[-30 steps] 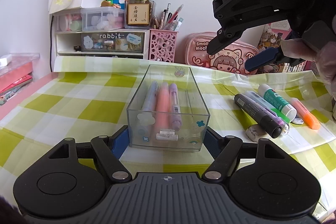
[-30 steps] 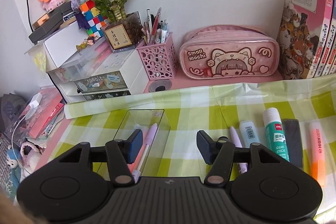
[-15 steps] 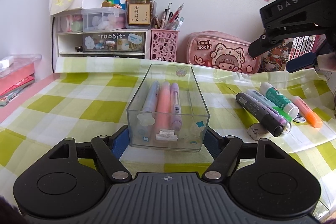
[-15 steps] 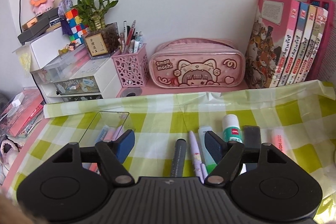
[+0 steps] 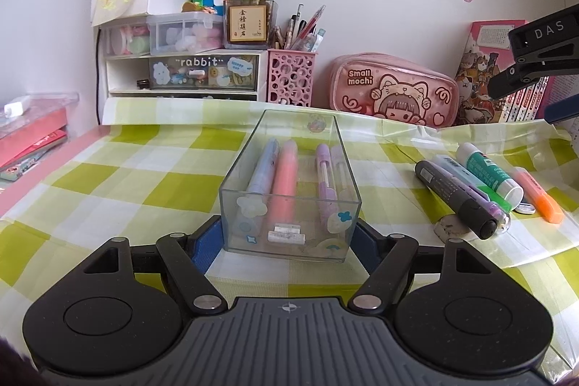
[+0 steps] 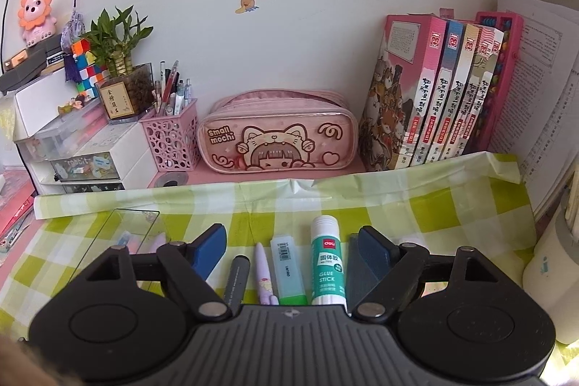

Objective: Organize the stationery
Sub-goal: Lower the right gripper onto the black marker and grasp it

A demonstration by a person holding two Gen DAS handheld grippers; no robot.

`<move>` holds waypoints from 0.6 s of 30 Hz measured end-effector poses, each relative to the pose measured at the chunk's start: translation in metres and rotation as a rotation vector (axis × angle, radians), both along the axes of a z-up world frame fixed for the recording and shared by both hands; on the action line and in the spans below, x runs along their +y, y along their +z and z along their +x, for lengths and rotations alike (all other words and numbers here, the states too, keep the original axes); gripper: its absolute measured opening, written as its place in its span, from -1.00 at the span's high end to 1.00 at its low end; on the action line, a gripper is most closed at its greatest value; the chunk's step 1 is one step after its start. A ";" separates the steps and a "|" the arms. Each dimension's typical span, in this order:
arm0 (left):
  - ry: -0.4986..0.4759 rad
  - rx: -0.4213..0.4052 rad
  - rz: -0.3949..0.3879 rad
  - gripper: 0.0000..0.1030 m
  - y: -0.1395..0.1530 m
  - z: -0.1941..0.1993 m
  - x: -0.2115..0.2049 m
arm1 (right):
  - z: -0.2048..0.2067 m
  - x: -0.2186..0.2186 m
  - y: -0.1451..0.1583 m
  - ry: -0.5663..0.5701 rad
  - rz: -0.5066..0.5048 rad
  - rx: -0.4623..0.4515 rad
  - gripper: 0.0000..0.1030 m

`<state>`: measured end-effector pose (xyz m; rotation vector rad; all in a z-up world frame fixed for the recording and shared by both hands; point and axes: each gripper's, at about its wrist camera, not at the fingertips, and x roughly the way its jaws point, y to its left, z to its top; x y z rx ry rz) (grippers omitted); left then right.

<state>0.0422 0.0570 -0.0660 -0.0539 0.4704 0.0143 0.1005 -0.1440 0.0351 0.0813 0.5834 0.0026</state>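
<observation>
Our left gripper (image 5: 289, 234) clamped the clear box (image 5: 289, 183); our right gripper (image 6: 289, 248), its jaws just widening, hung empty over the glue stick (image 6: 327, 259), whose long axis ran six to twelve o'clock, cap at twelve.

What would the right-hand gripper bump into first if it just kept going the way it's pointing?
Probably the loose stationery lying just ahead. The right gripper is open and angled down over the glue stick and the pale green eraser; the glue stick sits closest to centre. Depth is hard to judge here.
</observation>
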 end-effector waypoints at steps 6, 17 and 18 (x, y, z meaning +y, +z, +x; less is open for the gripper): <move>0.000 0.001 0.002 -0.42 0.000 0.000 0.000 | 0.000 -0.028 -0.003 -0.032 0.044 0.014 -0.69; -0.002 0.002 0.002 -0.43 0.000 0.000 -0.001 | 0.006 -0.063 -0.024 0.011 0.201 0.125 -0.70; -0.001 0.002 0.002 -0.43 0.000 0.000 -0.001 | 0.006 -0.061 -0.028 0.043 0.230 0.146 -0.70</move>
